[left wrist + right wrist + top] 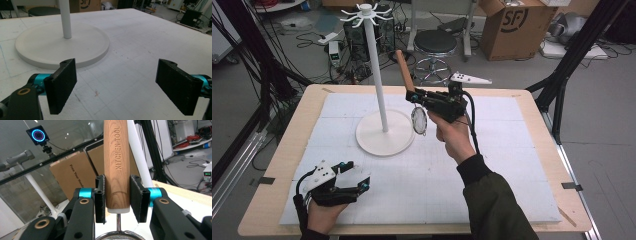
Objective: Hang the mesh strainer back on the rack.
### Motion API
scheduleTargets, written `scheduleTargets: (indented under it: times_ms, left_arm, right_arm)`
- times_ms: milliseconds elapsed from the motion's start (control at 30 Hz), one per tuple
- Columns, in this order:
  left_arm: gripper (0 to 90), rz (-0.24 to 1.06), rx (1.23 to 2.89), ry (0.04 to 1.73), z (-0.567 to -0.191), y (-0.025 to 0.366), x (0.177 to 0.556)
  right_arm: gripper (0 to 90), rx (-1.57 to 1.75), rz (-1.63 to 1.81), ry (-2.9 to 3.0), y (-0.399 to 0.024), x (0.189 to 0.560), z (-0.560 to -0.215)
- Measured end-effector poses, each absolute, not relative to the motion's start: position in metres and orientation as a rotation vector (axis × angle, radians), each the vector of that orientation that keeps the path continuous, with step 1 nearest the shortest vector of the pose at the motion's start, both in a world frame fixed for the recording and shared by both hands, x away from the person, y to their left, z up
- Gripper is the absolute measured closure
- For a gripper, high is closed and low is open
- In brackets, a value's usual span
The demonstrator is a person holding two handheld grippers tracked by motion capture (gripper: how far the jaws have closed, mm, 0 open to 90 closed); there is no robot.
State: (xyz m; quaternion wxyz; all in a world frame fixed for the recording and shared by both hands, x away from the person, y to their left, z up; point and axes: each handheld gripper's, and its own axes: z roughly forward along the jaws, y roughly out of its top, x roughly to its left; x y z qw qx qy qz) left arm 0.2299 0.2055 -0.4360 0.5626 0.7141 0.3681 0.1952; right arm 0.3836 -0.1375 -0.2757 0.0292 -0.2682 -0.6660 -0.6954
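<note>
A small strainer with a wooden handle (403, 70) stamped KITCHEN TOOL (117, 165) is held in the air by my right gripper (416, 95), whose jaws are shut on the handle's lower end. Its round mesh bowl (419, 120) hangs below the jaws, over the table. Just left of it stands a white rack: a tall pole (377, 70) with hooks on top (366, 12), set on a round base (384, 134). My left gripper (362, 179) rests low at the near left of the table, jaws open and holding nothing; the rack's base (62, 45) lies ahead of its jaws.
A white foam mat (492, 165) covers the wooden table (282, 165). Beyond the far edge are a black stool (435, 45), a cardboard box (517, 25), cables and black frame struts (572, 55) at the right.
</note>
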Motion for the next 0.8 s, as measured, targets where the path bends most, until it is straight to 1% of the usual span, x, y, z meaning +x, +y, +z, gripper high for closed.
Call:
scheduleTargets:
  times_ms: [200, 500, 800]
  left_arm:
    - [17.8, 0.459, 1.687, 0.861, -0.437, 0.204, 0.230]
    - [17.7, 0.453, 1.687, 0.864, -0.438, 0.204, 0.231]
    - [17.7, 0.446, 1.689, 0.871, -0.439, 0.204, 0.233]
  right_arm:
    - [69.2, -0.832, -2.166, -2.029, -0.134, 0.386, -0.271]
    - [69.2, -0.869, -2.191, -1.994, -0.140, 0.395, -0.271]
    - [69.2, -0.836, -2.243, -1.956, -0.135, 0.405, -0.248]
